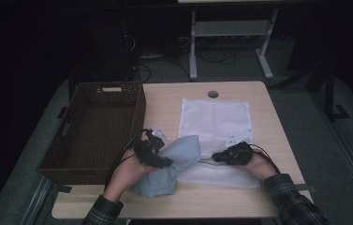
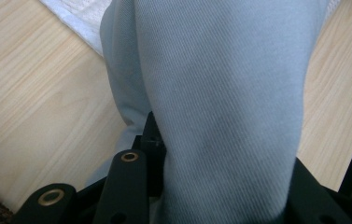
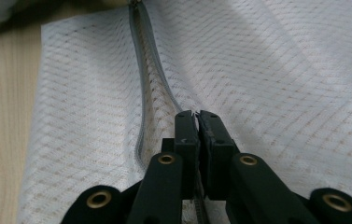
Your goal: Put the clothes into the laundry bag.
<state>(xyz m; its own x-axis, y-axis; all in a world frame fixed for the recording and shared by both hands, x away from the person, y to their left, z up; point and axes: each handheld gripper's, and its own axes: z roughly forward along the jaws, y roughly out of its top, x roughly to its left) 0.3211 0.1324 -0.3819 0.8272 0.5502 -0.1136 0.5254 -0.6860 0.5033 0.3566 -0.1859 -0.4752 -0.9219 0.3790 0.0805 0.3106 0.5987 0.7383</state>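
Work surface: a light wooden table (image 1: 239, 197) in a dark room. The right gripper (image 3: 196, 115) has its jaws pressed together on the zipper edge of the white mesh laundry bag (image 1: 214, 119). The left gripper (image 1: 158, 157) is clamped on the pale blue garment (image 1: 179, 157), just beside the bag mouth. Keep the edge lifted and taut; feed the garment in gradually. A wicker basket (image 1: 71, 140) stands left.

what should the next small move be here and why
Probably lift the right gripper slightly to part the zipper opening of the white mesh bag. Its jaws are shut on the mesh beside the zipper, and the left gripper holds the light blue garment right at the bag's edge, ready to go in.
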